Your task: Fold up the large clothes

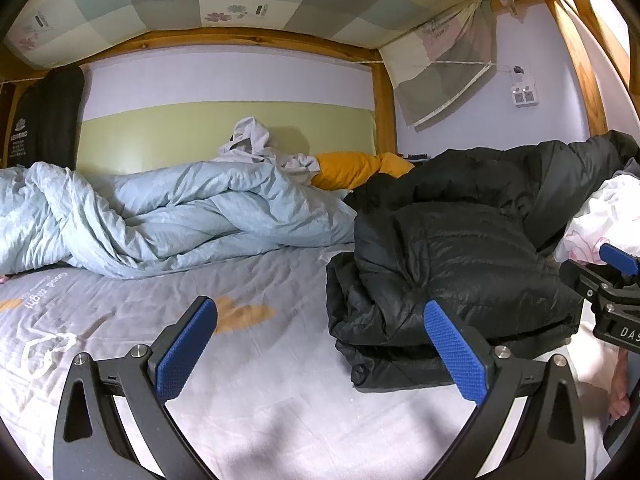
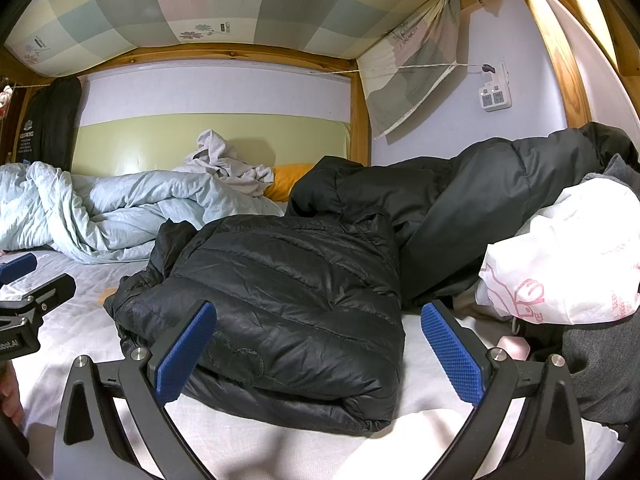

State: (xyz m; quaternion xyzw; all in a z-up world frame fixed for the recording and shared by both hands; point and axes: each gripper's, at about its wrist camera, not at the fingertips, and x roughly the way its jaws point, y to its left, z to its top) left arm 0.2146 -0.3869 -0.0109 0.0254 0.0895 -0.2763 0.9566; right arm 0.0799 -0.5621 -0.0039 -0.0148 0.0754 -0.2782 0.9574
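Note:
A black puffer jacket (image 2: 296,300) lies folded into a thick bundle on the pale bed sheet (image 2: 72,332). In the left wrist view the same jacket (image 1: 440,272) sits to the right of centre. My left gripper (image 1: 320,352) is open above bare sheet (image 1: 280,360), its right finger just in front of the jacket's near edge. My right gripper (image 2: 320,352) is open too, straddling the jacket's front end without holding it. Each gripper shows at the edge of the other's view.
A crumpled light blue duvet (image 1: 152,220) fills the back left of the bed, with a grey garment (image 1: 256,140) and a yellow pillow (image 1: 352,168) behind it. A dark coat (image 2: 500,200) and a white plastic bag (image 2: 560,264) pile up on the right. Wooden bunk posts frame the bed.

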